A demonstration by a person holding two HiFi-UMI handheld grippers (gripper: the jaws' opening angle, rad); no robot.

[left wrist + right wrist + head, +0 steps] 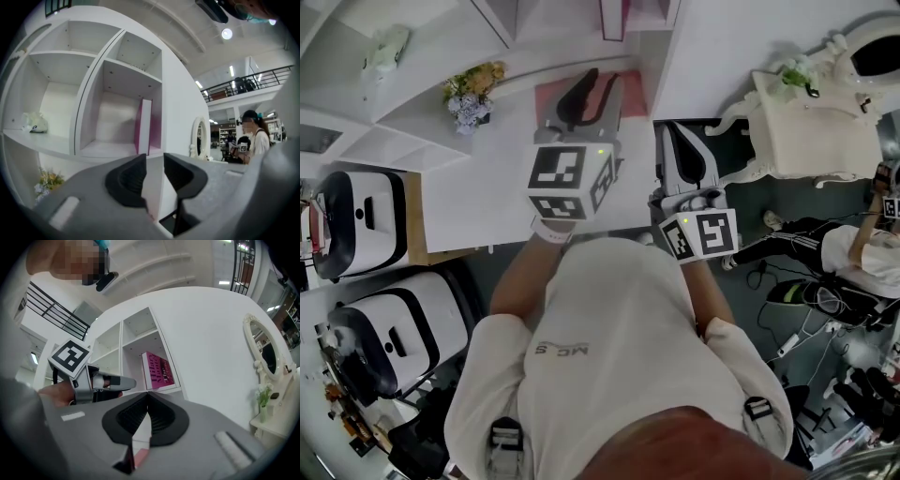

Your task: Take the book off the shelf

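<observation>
Ahead of your left hand-held gripper (154, 163), jaws apart and empty, a shelf compartment (115, 119) holds one upright book (143, 126). It's pink-covered, white-edged. Your right hand-held gripper (147, 398) has its jaws together.

A pink book (158, 370) stands upright, white edge outward, near the right wall of a right-hand compartment in the white shelf (132, 364).
</observation>
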